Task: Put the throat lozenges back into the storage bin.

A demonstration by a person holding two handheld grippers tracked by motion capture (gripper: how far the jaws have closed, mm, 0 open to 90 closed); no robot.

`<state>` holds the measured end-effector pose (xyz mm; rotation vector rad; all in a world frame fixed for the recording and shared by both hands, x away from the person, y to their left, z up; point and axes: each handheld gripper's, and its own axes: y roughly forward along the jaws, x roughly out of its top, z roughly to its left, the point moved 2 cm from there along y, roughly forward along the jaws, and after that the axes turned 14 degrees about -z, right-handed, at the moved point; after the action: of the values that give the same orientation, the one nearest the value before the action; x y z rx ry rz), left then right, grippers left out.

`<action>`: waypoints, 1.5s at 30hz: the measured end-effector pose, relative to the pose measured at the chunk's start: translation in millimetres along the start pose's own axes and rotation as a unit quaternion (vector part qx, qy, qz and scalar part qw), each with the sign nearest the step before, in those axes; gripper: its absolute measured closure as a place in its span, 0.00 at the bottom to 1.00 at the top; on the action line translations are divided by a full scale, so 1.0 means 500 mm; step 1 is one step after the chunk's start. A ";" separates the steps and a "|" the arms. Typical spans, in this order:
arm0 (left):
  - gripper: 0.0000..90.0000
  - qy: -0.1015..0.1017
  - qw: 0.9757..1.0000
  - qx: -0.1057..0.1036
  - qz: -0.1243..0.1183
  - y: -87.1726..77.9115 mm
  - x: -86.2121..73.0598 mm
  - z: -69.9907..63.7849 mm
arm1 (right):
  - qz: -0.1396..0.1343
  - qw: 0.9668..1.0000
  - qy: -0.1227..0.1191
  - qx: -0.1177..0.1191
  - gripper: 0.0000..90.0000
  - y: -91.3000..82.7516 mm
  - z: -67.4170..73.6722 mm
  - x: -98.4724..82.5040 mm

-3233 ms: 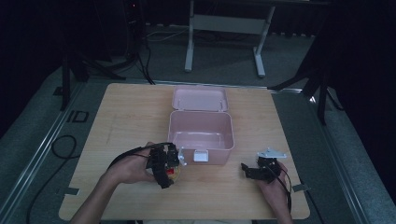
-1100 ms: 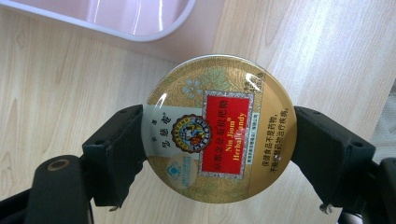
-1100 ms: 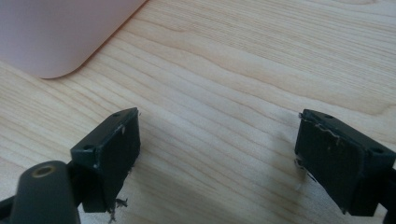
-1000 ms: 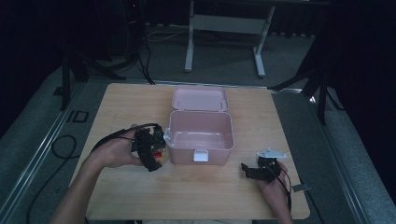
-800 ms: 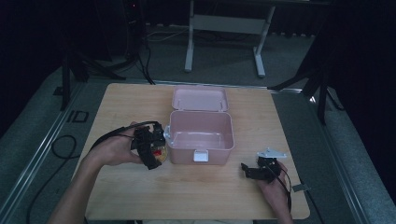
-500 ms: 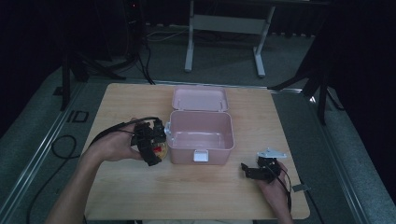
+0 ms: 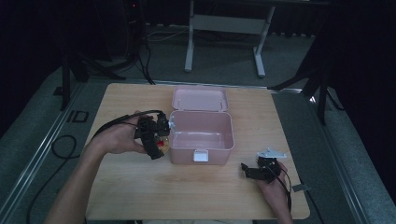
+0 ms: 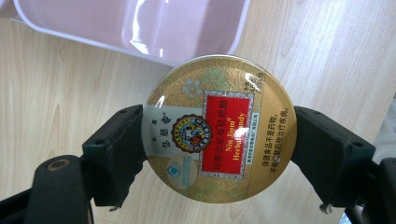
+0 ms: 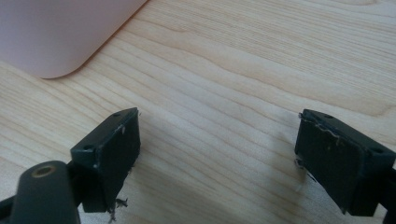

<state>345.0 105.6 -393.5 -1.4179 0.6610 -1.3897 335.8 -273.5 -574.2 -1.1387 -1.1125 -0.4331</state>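
Lifted toward the pink box (image 7: 201, 133), left gripper (image 7: 154, 139) clamps a round gold tin (image 8: 219, 128).
Likely going inside next; right gripper (image 7: 258, 171) rests spread wide, empty, on the table (image 7: 140, 186).

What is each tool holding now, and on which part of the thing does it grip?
The left tool grips a round gold candy tin with a red label by two opposite sides of its rim. The right tool is open and holds nothing.

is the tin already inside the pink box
No, the tin is clamped between the left gripper fingers, outside the box beside its wall.
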 end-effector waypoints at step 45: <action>0.23 -0.005 1.000 -0.008 0.008 0.030 0.064 0.033 | 0.000 1.000 0.000 0.000 0.16 0.000 0.000 0.000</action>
<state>370.6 76.1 -391.6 -1.4278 0.6782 -1.3667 335.6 -273.5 -574.2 -1.1385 -1.1132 -0.4334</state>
